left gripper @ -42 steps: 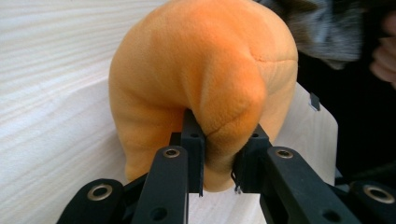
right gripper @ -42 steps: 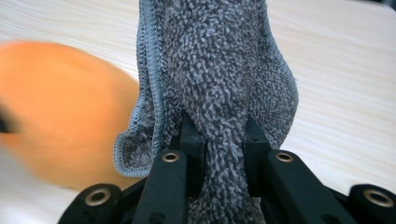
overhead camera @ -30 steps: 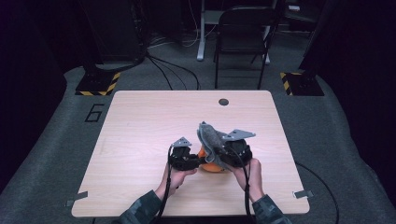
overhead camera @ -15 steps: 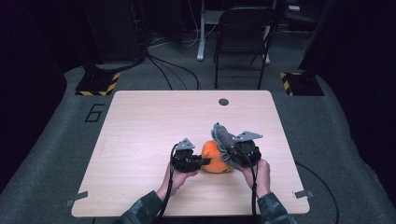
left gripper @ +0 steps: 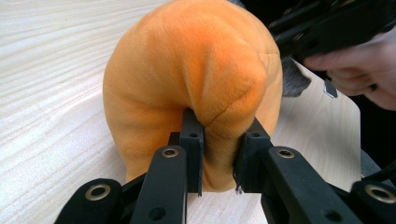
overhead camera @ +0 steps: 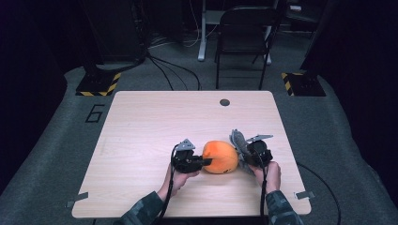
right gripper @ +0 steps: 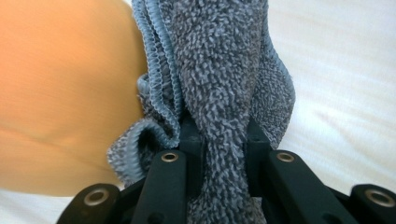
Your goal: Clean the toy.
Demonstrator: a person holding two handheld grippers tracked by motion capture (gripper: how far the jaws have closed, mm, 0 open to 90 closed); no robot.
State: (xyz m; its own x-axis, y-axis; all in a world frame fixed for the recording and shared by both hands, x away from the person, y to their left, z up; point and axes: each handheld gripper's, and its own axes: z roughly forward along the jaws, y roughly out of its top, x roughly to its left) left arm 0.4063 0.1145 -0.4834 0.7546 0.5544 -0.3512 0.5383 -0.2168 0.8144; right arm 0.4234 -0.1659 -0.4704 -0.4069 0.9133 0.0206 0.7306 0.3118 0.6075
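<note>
Left gripper (overhead camera: 206, 162) is pinching a fold of the orange plush (overhead camera: 220, 157), jaws nearly together with a ridge of fabric bunched between the pads (left gripper: 192, 140). Plush is sitting on the table (overhead camera: 141, 122), front-centre, between the two hands. Right gripper (right gripper: 223, 140) is clamping a grey microfibre cloth (overhead camera: 238, 143), jaws almost closed on a bunched section; cloth is hanging against the plush's right side, touching it.

Handling read:
- Plush is looking soft and light. It is dimpling deeply where the left pads bite, so a pinch only takes skin and stuffing, not the body. It's probably going to swing or sag if lifted by that fold.
- Pile surface is giving decent friction; slip is unlikely, but the fold could pull out under a sideways tug.
- Cloth is limp, ribbed edge (right gripper: 161, 79) curling. Grab near an edge or corner to spread it; the current mid-bunch grip is keeping it wadded.
- Nothing fragile here.

Can't tell from the high view whether the cloth's lower end is resting on the table.
</note>
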